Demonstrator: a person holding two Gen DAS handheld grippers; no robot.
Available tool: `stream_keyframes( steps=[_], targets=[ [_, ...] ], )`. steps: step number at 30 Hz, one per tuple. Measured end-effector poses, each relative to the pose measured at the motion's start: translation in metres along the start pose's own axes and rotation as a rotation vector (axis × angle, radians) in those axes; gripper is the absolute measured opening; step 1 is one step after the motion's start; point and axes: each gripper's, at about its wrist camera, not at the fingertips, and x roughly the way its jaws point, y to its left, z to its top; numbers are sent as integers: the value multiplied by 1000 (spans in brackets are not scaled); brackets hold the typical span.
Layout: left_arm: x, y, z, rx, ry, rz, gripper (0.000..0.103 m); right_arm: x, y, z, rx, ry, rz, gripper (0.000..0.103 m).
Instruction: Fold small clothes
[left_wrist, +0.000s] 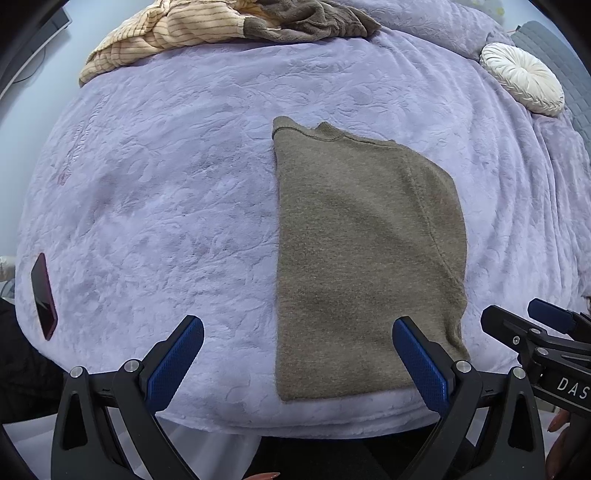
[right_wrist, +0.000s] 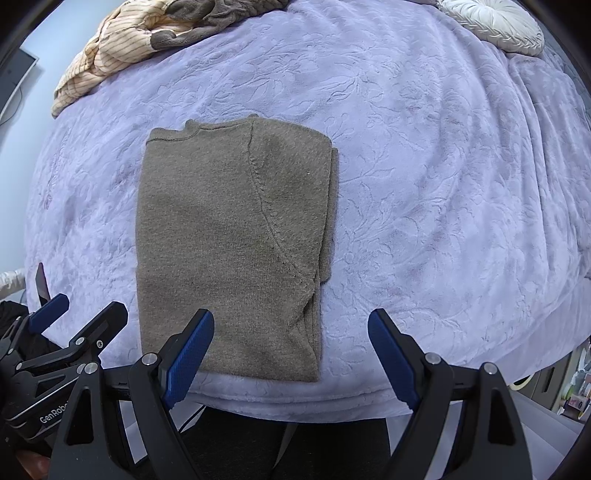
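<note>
A taupe knit garment (left_wrist: 365, 258) lies flat on the lavender bed cover (left_wrist: 166, 206), folded lengthwise into a tall rectangle with its neckline at the far end. It also shows in the right wrist view (right_wrist: 229, 243). My left gripper (left_wrist: 297, 363) is open and empty above the bed's near edge, at the garment's near left corner. My right gripper (right_wrist: 291, 356) is open and empty over the garment's near right corner. The right gripper shows at the right edge of the left wrist view (left_wrist: 535, 332), and the left gripper at the left edge of the right wrist view (right_wrist: 70, 321).
A striped beige garment (left_wrist: 166, 33) and a brown fleece one (left_wrist: 310, 18) are piled at the far side of the bed. A round white cushion (left_wrist: 522, 79) lies at far right. A dark phone (left_wrist: 43, 295) lies near the left edge of the cover.
</note>
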Motion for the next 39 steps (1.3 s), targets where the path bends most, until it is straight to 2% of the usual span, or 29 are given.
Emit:
stream_keyframes(
  steps=[32,39],
  targets=[
    [5,10,0,-22,-5,22,102,1,12,-4,-2,3,0,88],
    [4,9,2,-11,-11,7,102,3,13,-2,-1,6,1,88]
  ],
)
